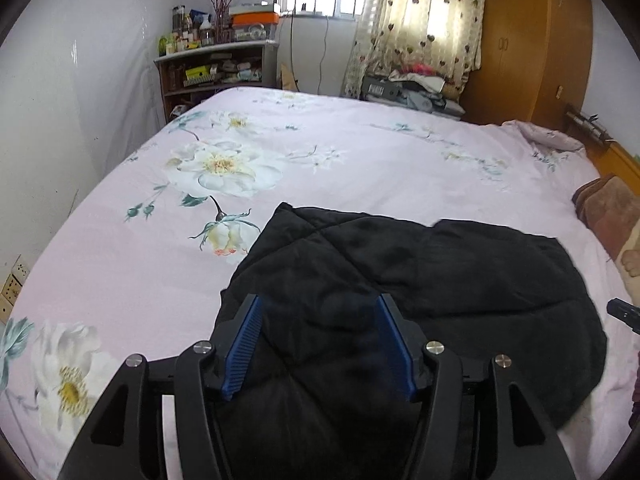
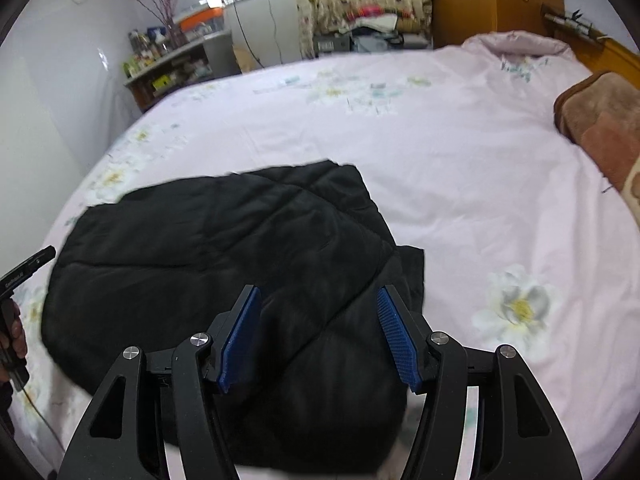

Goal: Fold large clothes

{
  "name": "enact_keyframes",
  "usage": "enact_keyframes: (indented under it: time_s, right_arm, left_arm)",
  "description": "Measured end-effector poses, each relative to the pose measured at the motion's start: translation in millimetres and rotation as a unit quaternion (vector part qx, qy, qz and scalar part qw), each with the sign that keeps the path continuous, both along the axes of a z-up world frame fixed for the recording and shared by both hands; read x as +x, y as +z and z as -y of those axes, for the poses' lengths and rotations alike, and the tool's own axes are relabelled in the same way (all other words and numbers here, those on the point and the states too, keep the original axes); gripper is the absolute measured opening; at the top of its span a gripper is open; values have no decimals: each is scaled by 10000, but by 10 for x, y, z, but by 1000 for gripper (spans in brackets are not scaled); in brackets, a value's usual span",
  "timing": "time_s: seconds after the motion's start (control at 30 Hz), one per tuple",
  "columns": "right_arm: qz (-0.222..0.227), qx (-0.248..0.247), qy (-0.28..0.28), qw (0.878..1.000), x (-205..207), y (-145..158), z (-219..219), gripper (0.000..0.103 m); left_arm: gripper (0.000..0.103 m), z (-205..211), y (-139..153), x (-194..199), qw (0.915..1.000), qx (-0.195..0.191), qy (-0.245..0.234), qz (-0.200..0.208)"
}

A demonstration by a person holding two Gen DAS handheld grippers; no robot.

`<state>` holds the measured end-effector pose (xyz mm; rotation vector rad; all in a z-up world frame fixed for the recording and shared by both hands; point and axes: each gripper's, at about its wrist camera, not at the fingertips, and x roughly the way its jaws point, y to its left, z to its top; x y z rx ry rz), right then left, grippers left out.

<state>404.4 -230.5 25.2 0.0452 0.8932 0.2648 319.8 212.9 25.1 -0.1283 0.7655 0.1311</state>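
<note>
A black quilted jacket [image 1: 400,280] lies folded over on the pink floral bed sheet [image 1: 320,152], near the front edge of the bed. My left gripper [image 1: 319,300] hovers above the jacket's left part, jaws open, and the blue pads [image 1: 242,348] touch no fabric. In the right wrist view the same jacket [image 2: 220,248] spreads to the left, with a flap sticking out at its right side. My right gripper [image 2: 318,292] stands open over the jacket's right part, nothing pinched between its pads [image 2: 398,340]. A hand [image 2: 16,332] holding the left gripper's handle shows at the left edge.
A brown blanket [image 2: 600,128] lies at the bed's right side by the wooden headboard [image 1: 616,156]. Behind the bed stand a cluttered shelf [image 1: 216,68], a curtained window [image 1: 420,20] and a wooden wardrobe [image 1: 532,40]. A white wall [image 1: 60,120] runs along the left.
</note>
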Motion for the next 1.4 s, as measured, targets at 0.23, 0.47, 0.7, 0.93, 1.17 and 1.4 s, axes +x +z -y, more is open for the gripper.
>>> enact_keyframes:
  time_s: [0.23,0.47,0.7,0.93,1.17,1.4]
  right_arm:
    - [237,168,98,9995,-774,390,-127,60]
    - [454,296,152,9984,-1596,663,-150,61]
    - [556,170,112,9982,-2246,768,-163,61]
    - [601,34,183,9980,-2712,738,-244,61]
    - [596,-76,334,9976,-2988,688,-349,61]
    - [682,-233,460,9963,-3060,678,-465,61]
  left_arm:
    - [64,447,332,-889,9998,-119,-106,125]
    - [66,824,482,-1700,9999,-127,-65,45]
    - [74,1110,626,-2332,9998,5,-178,132]
    - [75,1229,559,-2657,9997,-96,-218,10]
    - [75,1314,505,-2911,9996,-83,-264,-61]
    - [75,1338,408,-2964,9995,-94,-236,-185]
